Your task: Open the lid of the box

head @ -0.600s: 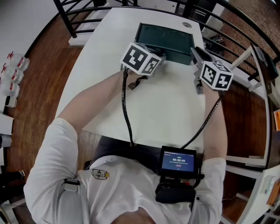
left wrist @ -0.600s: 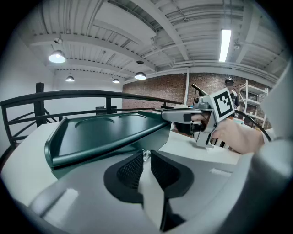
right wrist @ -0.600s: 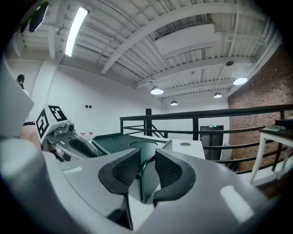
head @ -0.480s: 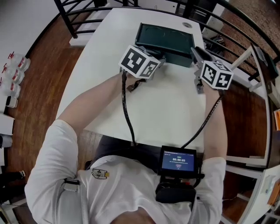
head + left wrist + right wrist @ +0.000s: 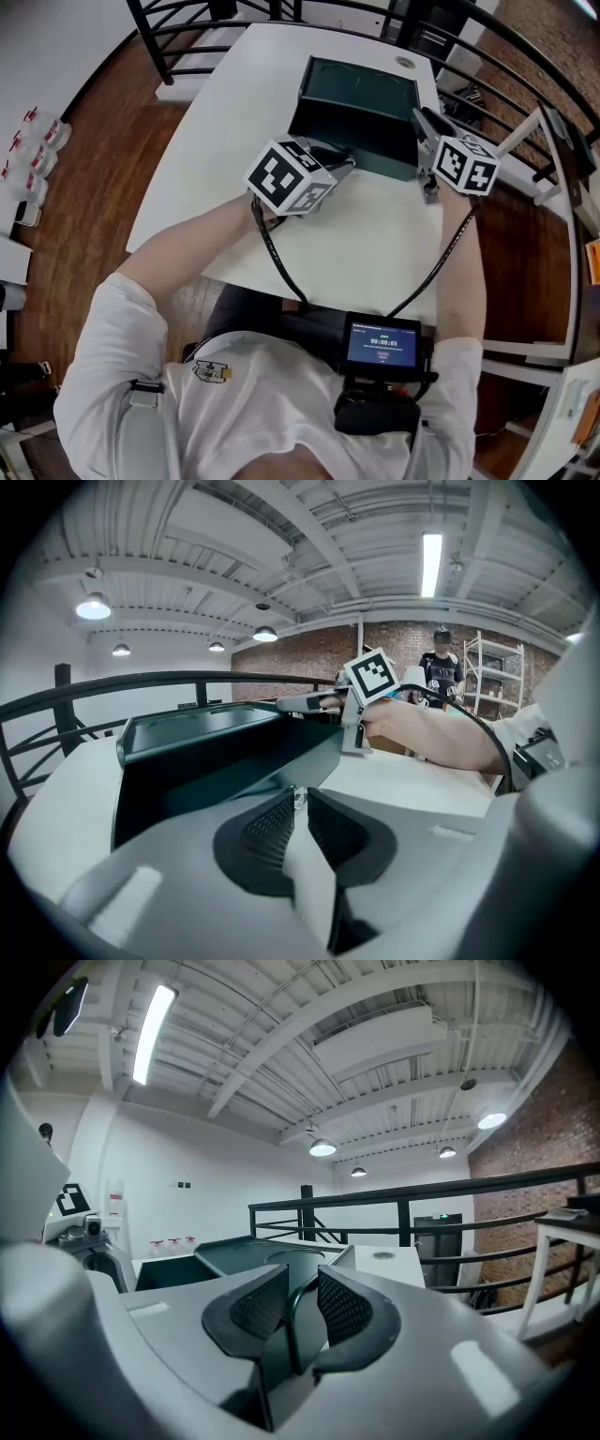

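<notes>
A dark green box (image 5: 349, 136) stands at the far middle of the white table (image 5: 356, 244). Its lid (image 5: 361, 86) is tilted up at the front, with a dark gap under it (image 5: 206, 780). My left gripper (image 5: 345, 161) is at the box's front left; in the left gripper view its jaws (image 5: 298, 801) are shut on a small shiny tab at the lid's lower front edge. My right gripper (image 5: 420, 122) is at the box's right front corner. A thin green wall (image 5: 292, 1321) fills the space between its pads.
A black railing (image 5: 187, 19) runs round the far side of the table, with wooden floor (image 5: 84, 187) below at the left. A round grommet (image 5: 405, 63) sits behind the box. A person (image 5: 441, 667) stands far off by a shelf.
The lid's front edge has come up and more dark front face shows. My left gripper has moved nearer to me and to the left. The right gripper has stayed put.
</notes>
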`<state>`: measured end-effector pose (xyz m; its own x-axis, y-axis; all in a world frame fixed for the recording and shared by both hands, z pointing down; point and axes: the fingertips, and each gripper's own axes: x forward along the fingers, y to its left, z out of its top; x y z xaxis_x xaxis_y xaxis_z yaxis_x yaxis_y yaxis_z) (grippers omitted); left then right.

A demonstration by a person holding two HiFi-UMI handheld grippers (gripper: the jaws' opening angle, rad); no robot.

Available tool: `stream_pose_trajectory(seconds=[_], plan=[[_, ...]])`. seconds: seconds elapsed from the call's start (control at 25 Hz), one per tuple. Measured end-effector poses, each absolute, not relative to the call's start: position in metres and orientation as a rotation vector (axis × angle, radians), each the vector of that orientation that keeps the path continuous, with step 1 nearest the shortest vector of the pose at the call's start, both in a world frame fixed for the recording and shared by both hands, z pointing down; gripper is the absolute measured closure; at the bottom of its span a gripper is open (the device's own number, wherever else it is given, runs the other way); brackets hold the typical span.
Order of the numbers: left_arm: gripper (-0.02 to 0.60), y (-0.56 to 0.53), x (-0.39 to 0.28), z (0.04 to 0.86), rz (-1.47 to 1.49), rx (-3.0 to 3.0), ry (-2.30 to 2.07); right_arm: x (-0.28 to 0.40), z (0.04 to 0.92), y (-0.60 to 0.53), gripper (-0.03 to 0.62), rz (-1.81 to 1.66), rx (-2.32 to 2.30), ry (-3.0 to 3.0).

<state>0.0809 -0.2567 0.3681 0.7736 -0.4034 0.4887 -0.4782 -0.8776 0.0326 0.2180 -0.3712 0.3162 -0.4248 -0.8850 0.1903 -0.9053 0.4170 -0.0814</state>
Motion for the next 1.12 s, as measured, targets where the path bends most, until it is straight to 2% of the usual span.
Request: stream_pose_trajectory(seconds=[0.68, 0.8, 0.92, 1.04, 1.12], plan=[[0.535, -0.227, 0.075, 0.369, 0.733, 2.826, -0.685, 0.220, 0.314, -0.365, 0.496, 0.237, 1.606, -2.528], [0.495, -0.214, 0.071, 0.365, 0.686, 2.810, -0.648, 0.226, 0.294, -0.343, 0.485, 0.201, 1.639, -2.545], [0.495, -0.194, 0.059, 0.359, 0.594, 2.785, -0.594, 0.227, 0.271, -0.297, 0.491, 0.154, 1.665, -2.595], [0.497, -0.175, 0.039, 0.344, 0.382, 2.746, -0.505, 0.213, 0.261, -0.237, 0.537, 0.218, 1.630, -2.720], [0.535, -0.168, 0.021, 0.326, 0.165, 2.722, -0.429, 0.191, 0.261, -0.202, 0.565, 0.320, 1.525, -2.861]])
